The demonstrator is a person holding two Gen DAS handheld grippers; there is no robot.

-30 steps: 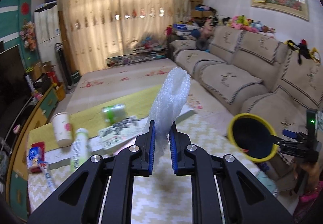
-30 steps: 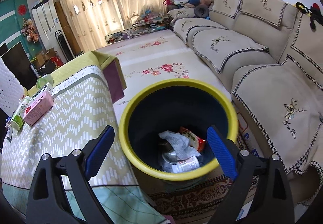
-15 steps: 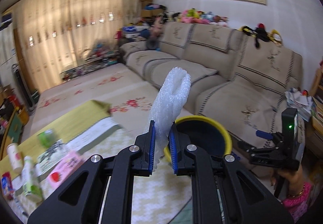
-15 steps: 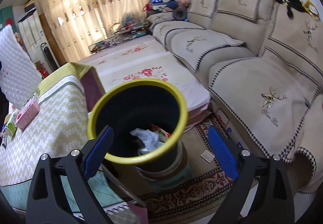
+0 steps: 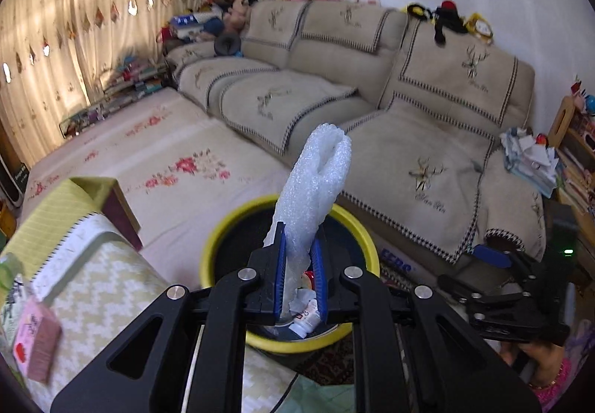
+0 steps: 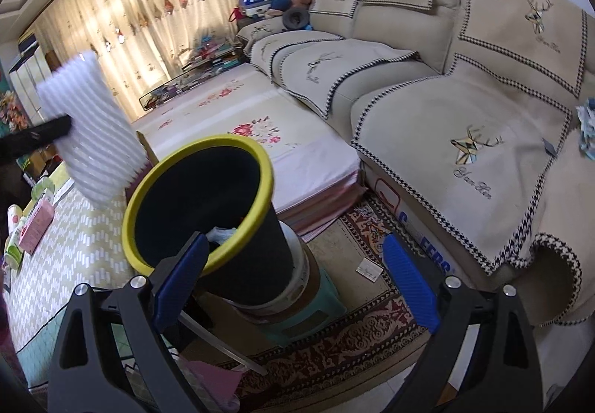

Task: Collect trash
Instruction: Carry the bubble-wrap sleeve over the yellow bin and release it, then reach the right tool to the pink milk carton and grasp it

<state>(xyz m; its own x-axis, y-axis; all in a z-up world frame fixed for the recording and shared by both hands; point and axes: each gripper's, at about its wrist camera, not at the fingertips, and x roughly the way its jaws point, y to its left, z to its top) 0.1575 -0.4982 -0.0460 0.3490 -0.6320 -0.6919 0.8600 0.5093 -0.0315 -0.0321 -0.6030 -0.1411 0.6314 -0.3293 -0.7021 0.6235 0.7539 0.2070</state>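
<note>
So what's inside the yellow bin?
Inside the yellow bin some trash shows: crumpled white paper and a small white bottle, with a bit of red wrapper. The left hand-held gripper and its foam sheet cover the rest.

The left gripper (image 5: 300, 273) is seen pointing downward and forward toward twelve o'clock, its blue pads (image 5: 279, 275) pinched nearly together on a strip of white foam wrap (image 5: 316, 182). The right gripper (image 6: 293, 283) is held tilted downward with its jaws spread wide and nothing between them. A hand (image 5: 539, 361) is seen at four o'clock behind it.
</note>
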